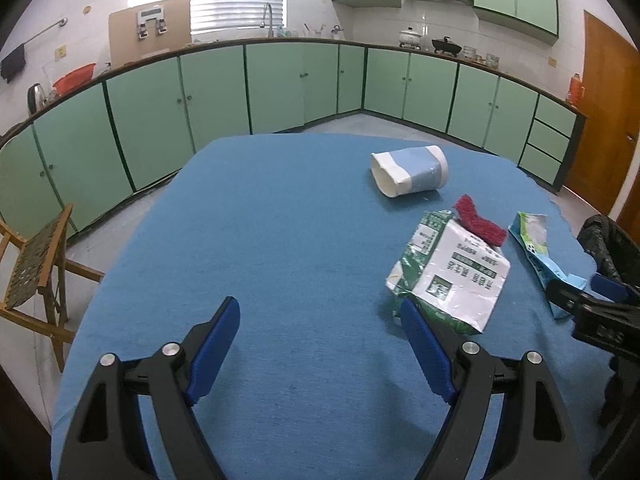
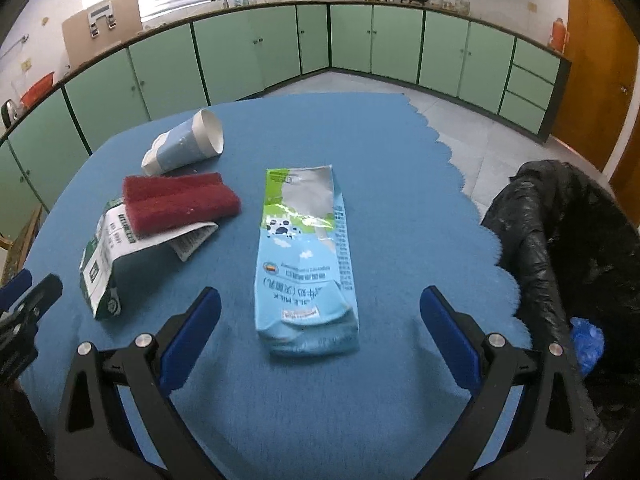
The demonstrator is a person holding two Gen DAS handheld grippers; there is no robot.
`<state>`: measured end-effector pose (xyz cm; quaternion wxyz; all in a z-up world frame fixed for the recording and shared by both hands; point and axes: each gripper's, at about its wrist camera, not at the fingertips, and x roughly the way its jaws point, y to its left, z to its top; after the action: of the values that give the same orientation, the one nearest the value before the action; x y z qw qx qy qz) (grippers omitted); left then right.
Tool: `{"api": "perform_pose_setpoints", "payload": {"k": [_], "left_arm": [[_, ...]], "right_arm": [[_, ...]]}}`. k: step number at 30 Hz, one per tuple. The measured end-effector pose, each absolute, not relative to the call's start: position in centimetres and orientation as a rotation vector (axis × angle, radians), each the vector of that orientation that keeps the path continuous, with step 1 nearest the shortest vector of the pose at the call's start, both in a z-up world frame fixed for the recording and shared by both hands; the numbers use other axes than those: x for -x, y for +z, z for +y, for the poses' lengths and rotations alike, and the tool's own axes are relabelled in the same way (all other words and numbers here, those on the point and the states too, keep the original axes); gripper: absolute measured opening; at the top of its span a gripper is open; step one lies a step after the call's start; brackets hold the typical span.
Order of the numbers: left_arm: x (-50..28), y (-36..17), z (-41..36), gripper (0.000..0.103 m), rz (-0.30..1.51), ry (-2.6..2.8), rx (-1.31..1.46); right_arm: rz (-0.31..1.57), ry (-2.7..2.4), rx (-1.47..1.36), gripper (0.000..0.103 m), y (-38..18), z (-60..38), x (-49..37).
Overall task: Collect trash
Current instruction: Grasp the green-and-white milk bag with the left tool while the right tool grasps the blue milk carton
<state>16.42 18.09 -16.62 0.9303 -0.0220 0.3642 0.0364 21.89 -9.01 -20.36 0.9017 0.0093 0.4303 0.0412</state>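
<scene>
Broadly, a round table under a blue tablecloth (image 2: 392, 152) carries all the litter, and a bin lined with a black trash bag (image 2: 560, 216) stands just off its right edge, with something blue already lying inside. Among the litter, the flattened blue milk carton (image 2: 306, 264) matters most for the coming move: it lies straight ahead of the right gripper (image 2: 320, 312), its long axis running away from the claw, its crushed near end between the blue pads. Those jaws stand released, with clear cloth on either side of the carton, so nothing is grasped yet. Closing across the carton's narrow width looks like the natural pinch, and the bin is on this hand's side.

Next in size, a torn green-and-white carton (image 1: 452, 272) lies ahead and to the right of the left gripper (image 1: 320, 320), whose jaws are also released and empty over bare cloth. A folded red scouring pad (image 2: 180, 200) rests partly on that carton. Farthest off, a tipped paper cup (image 2: 184, 144) lies on its side.
</scene>
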Motion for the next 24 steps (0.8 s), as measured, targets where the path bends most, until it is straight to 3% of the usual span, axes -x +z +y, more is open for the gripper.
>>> {"api": "perform_pose_setpoints", "payload": {"k": [1,4,16,24], "left_arm": [[-16.4,-16.7,17.9,0.081,0.748,0.064,0.045],[-16.6,-16.8,17.5,0.081,0.755,0.038,0.050],[-18.2,-16.8,13.9,0.081,0.761,-0.094,0.070],[-20.6,-17.0,13.0,0.090,0.788,-0.099,0.054]], "right_arm": [[0.911,0.105,-0.039,0.066,-20.7,-9.3,-22.2],[0.906,0.135,-0.044,0.047,-20.5,-10.0,-22.0],[0.895,0.151,-0.047,0.047,-20.4,-11.4,-21.4],[0.896,0.157,-0.060,0.047,-20.5,-11.7,-21.5]]}}
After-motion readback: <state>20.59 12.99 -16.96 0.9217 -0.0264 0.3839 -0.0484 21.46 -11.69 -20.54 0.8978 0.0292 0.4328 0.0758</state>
